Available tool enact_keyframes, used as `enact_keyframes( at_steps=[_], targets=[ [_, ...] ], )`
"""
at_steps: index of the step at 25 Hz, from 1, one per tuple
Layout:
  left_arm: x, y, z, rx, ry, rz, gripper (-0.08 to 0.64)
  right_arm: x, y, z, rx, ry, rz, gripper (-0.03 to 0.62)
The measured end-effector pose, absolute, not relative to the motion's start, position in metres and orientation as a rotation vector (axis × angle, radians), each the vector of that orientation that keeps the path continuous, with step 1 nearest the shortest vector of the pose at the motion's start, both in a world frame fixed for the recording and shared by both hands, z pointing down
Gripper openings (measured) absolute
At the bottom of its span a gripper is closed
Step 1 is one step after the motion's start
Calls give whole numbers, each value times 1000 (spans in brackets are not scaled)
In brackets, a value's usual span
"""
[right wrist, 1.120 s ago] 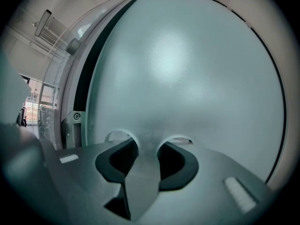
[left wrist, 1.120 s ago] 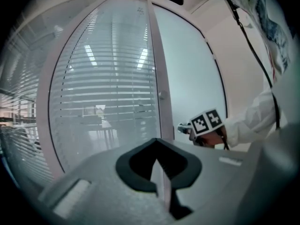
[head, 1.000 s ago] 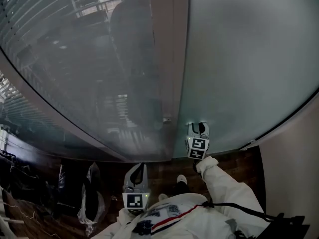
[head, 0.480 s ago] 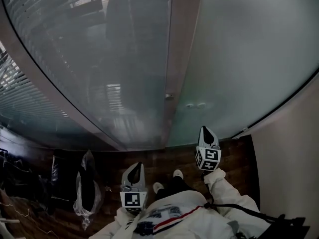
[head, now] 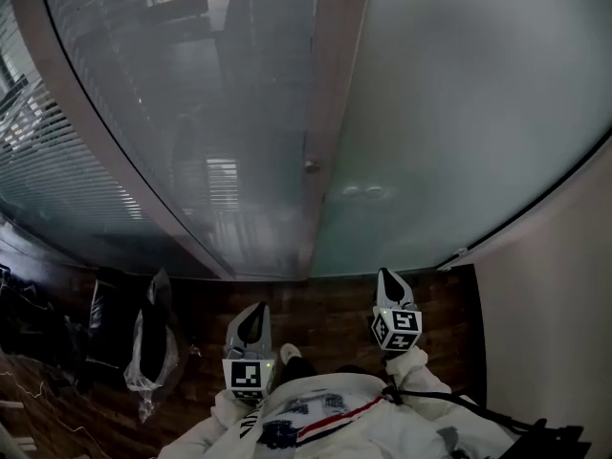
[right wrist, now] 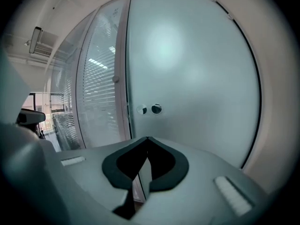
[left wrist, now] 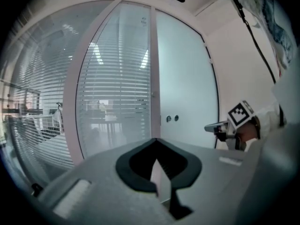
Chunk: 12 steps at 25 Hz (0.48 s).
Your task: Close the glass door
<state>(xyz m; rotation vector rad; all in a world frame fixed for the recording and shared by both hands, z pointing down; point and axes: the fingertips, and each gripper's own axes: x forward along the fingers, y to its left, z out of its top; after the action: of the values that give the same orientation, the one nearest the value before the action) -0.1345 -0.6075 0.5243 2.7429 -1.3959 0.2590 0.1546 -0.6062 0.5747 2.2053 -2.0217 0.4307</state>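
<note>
The frosted glass door point(head: 459, 113) stands flush against the pale frame post point(head: 330, 113); I see no gap between them. Two small round fittings point(head: 361, 191) sit near the door's edge, and show again as fittings point(right wrist: 150, 109) in the right gripper view. My right gripper point(head: 387, 277) hangs back from the door above the floor, shut, with nothing in it. My left gripper point(head: 253, 316) is lower and to the left, also shut and empty, pointing at the glass wall. From the left gripper view, the right gripper point(left wrist: 213, 126) shows at the right edge.
A glass wall with blinds point(head: 191, 113) runs left of the post. Dark bags and a plastic bag point(head: 143, 342) lie on the wooden floor point(head: 325, 304) at the left. A plain wall point(head: 564, 304) closes the right side.
The right gripper has drawn back from the door's round fittings toward the person. The left gripper has also pulled back a little.
</note>
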Motion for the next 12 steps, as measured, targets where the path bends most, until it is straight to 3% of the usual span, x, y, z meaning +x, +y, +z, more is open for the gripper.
enact_keyframes(
  at_steps=[12],
  targets=[
    [-40, -506, 492, 2823, -1429, 270, 2, 204, -462, 558, 2159, -2147, 369, 6]
  ],
)
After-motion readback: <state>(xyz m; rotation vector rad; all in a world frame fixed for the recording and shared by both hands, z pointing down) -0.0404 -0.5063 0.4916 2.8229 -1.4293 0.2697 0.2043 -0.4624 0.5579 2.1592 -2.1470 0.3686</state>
